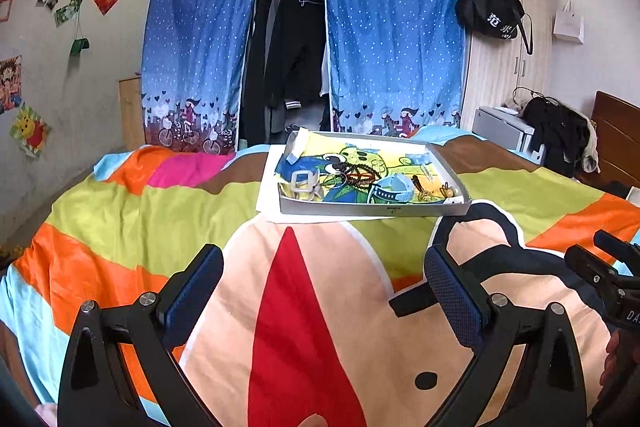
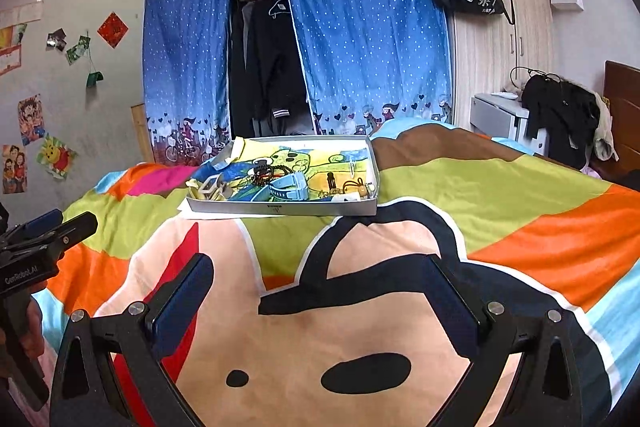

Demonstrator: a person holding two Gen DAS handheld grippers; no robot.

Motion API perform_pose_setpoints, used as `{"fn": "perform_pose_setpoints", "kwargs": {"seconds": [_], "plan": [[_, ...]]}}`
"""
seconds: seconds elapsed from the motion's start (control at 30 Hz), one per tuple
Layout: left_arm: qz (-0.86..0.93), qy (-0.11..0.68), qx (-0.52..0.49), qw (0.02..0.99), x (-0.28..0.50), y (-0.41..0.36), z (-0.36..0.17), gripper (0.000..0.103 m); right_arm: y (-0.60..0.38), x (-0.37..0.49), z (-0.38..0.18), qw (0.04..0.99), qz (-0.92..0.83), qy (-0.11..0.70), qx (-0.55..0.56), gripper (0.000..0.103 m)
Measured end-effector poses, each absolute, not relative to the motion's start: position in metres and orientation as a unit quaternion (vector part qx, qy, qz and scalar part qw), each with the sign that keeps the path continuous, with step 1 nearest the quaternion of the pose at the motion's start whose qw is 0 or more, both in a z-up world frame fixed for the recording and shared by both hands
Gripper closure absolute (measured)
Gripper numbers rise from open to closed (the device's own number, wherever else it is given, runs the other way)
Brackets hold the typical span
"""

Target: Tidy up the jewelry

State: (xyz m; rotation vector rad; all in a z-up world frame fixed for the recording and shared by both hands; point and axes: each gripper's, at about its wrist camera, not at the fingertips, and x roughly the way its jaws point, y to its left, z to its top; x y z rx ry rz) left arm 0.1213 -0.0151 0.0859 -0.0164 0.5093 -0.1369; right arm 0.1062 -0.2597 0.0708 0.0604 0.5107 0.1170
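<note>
- Progress: nothing sorted yet by the look of it; dark bead bracelet (image 1: pixel 357 174), pale blue strap (image 1: pixel 390 191), white square buckle (image 1: pixel 303 181) and small gold trinkets (image 2: pixel 357 190) lie jumbled in the shallow grey cardboard tray (image 1: pixel 372 207).
- Tray sits on the striped cartoon bedspread (image 1: pixel 160 211), well ahead of you, long axis running left-right.
- Your left claw (image 1: pixel 324 287) and right claw (image 2: pixel 318 291): both spread wide, empty.
</note>
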Motion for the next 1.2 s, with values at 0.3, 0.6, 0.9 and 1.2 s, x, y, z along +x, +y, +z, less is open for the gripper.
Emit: {"fn": "perform_pose_setpoints", "kwargs": {"seconds": [0.3,0.6,0.9,1.2], "plan": [[-0.062,0.253,-0.012,0.965,0.12,-0.006,0.075,0.005,-0.252,0.1,0.062,0.967,0.05,0.249,0.024,0.0],[-0.059,0.248,-0.006,0.967,0.118,-0.002,0.071,0.005,-0.243,0.098,0.058,0.967,0.052,0.248,0.012,0.0],[-0.054,0.239,-0.013,0.969,0.119,0.003,0.076,0.005,-0.24,0.095,0.061,0.969,0.052,0.241,0.01,0.0],[-0.056,0.233,-0.008,0.971,0.115,0.0,0.078,0.005,-0.24,0.094,0.062,0.97,0.051,0.238,0.011,0.0]]}}
